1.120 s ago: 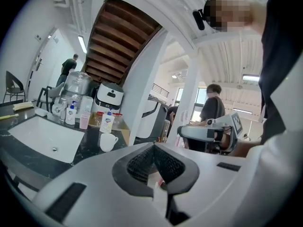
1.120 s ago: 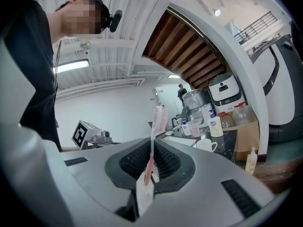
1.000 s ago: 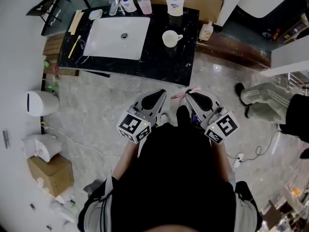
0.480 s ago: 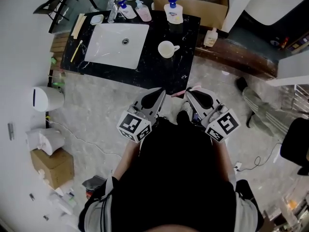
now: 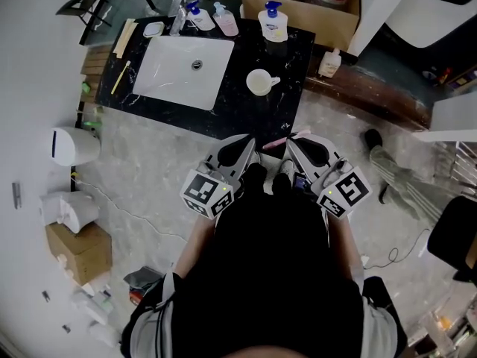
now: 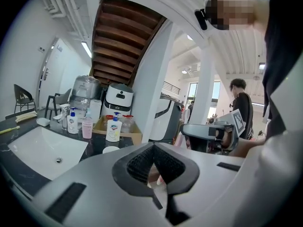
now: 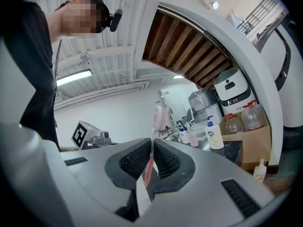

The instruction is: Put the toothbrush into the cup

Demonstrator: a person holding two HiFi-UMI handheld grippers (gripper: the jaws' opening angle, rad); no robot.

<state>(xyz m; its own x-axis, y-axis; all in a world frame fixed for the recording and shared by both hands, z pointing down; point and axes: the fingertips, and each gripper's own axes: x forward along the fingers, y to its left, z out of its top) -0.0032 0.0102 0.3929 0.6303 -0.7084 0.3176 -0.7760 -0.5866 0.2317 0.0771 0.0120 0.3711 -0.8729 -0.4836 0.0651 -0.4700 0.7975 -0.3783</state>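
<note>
A white cup (image 5: 261, 82) stands on the black counter (image 5: 238, 110), right of the white sink (image 5: 182, 69); it also shows in the left gripper view as a white cup (image 6: 111, 149). My right gripper (image 5: 292, 145) is shut on a pink toothbrush (image 7: 157, 119), whose bristled head sticks up above the jaws. Its pink end (image 5: 274, 144) shows between the two grippers in the head view. My left gripper (image 5: 247, 145) is shut with nothing in it. Both are held close to my body, over the floor and short of the counter.
Several soap bottles (image 5: 273, 21) stand along the counter's back edge, with a cardboard box (image 5: 317, 2) behind them. A yellow toothbrush (image 5: 119, 77) lies left of the sink. A white bin (image 5: 74, 146) and a box (image 5: 78, 252) sit on the floor at the left. A person's legs (image 5: 399, 174) are at the right.
The counter and cup have slid a little lower in the head view, as the view shifts toward them. Both grippers keep the same pose near my body, the toothbrush still held.
</note>
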